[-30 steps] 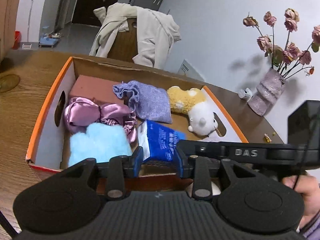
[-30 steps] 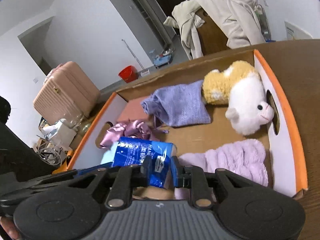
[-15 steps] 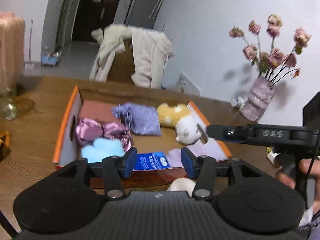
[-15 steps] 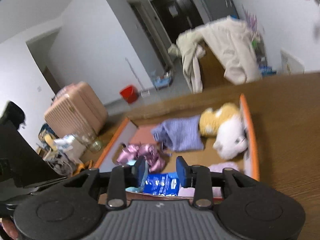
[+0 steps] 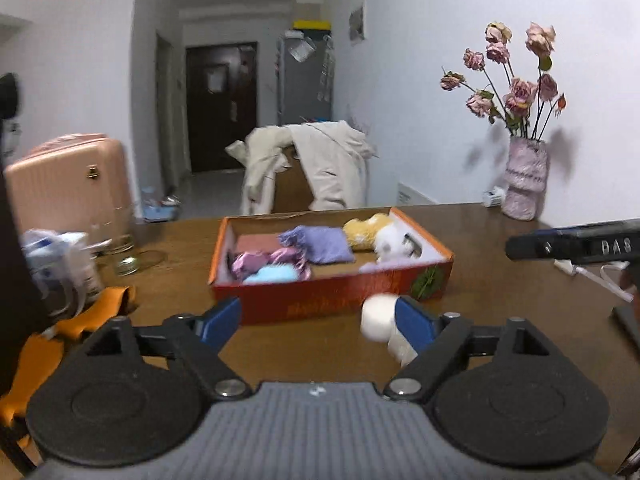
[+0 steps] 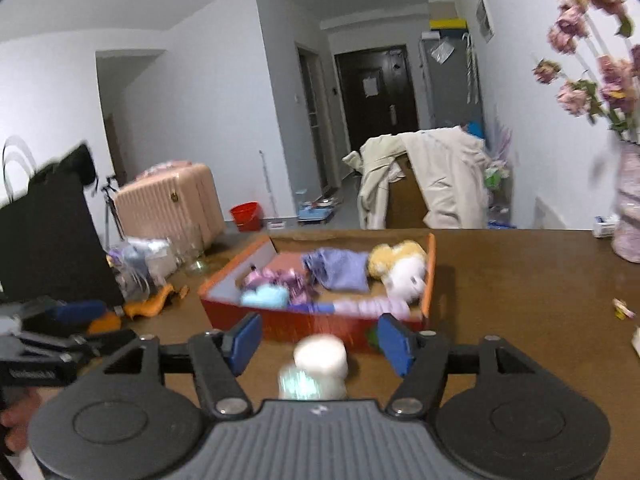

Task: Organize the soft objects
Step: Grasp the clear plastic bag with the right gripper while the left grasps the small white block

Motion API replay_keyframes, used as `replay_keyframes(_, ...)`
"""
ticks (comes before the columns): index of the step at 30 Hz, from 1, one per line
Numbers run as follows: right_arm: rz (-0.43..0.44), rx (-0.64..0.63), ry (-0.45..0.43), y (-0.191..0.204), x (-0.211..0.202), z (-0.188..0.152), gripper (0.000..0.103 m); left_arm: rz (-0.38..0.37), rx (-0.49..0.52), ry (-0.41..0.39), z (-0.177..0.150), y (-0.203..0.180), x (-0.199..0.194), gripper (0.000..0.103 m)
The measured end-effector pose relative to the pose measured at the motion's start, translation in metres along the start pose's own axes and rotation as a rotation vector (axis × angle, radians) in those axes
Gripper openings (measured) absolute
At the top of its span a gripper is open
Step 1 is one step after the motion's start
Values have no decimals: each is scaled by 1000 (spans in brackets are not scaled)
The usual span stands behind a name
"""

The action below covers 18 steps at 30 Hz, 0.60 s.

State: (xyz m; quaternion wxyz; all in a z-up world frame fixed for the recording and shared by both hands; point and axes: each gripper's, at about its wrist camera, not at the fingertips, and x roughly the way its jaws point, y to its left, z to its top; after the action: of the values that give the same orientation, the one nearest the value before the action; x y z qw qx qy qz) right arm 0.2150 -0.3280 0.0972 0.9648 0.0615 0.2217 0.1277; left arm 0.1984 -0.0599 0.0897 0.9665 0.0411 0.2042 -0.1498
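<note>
1. Your left claw (image 5: 318, 320) and right claw (image 6: 318, 340) have both just been spreading their jaws; each now stands wide with nothing gripped.
2. The remaining soft thing, a white roll (image 6: 320, 360), lies on the worktop (image 6: 520, 300) low in the frame's centre, just in front of the orange box (image 5: 332, 292).
3. It looks light and squashy: pinch it across the middle, gently.
4. In the left view the roll (image 5: 378, 322) sits just beside the right-hand pad, not between the pads.
5. The box already holds a blue pouf (image 5: 272, 274) and a plush toy (image 6: 400, 272); open room looks to be lower centre, past the near wall.
</note>
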Motion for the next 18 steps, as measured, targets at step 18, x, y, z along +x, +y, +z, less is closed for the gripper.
replay_keyframes(18,-53,12,49,19,-23,-101,70,-37,-18,132,-65,-30,-6,94)
